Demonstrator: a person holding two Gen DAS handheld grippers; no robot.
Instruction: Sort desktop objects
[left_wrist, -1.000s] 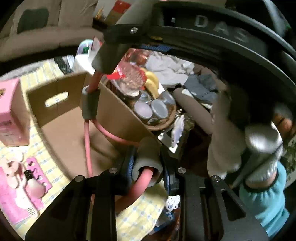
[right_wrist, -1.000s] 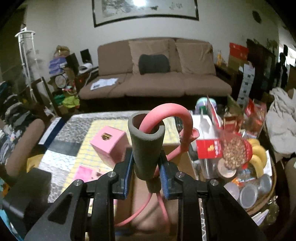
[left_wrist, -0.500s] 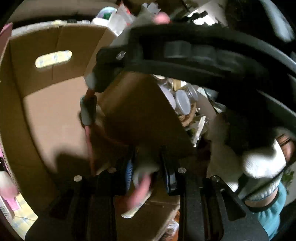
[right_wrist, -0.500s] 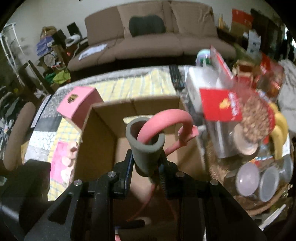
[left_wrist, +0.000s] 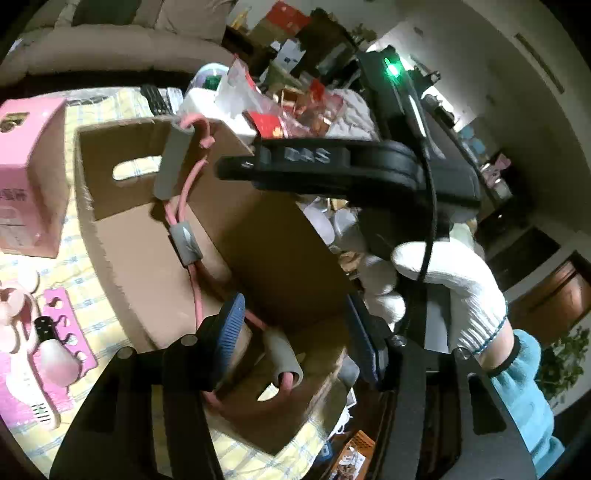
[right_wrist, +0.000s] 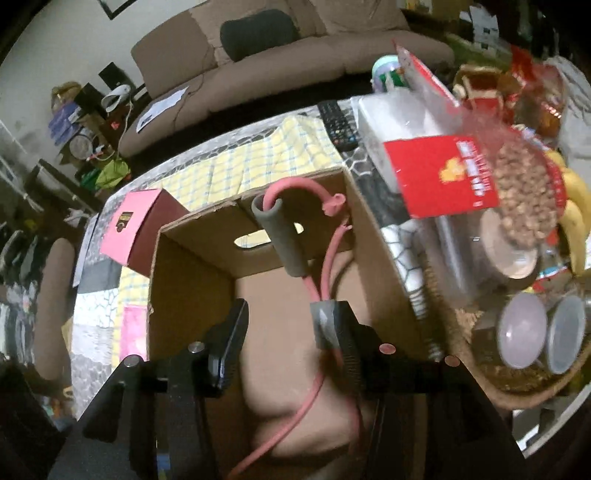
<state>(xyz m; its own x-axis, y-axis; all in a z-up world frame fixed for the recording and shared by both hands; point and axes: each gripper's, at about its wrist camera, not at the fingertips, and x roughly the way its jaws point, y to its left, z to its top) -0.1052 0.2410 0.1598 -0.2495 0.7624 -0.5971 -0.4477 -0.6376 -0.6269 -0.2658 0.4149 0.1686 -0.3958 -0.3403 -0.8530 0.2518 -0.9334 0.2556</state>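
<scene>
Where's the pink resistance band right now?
The band lies inside the cardboard box, between both opened grippers; one grey handle leans on the far wall by the cut-out, with the pink carton left of the box.

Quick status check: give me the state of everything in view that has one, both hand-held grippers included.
Left hand-held gripper: open, jaws just opened, grey foam handle loose between them.
Right hand-held gripper: open, jaws just opened, off the handle.
Pink resistance band: released, lying in the box.
Cardboard box: open-topped, upright.
Pink carton: closed, beside the box.
Snack bag: sealed, tilted.
</scene>
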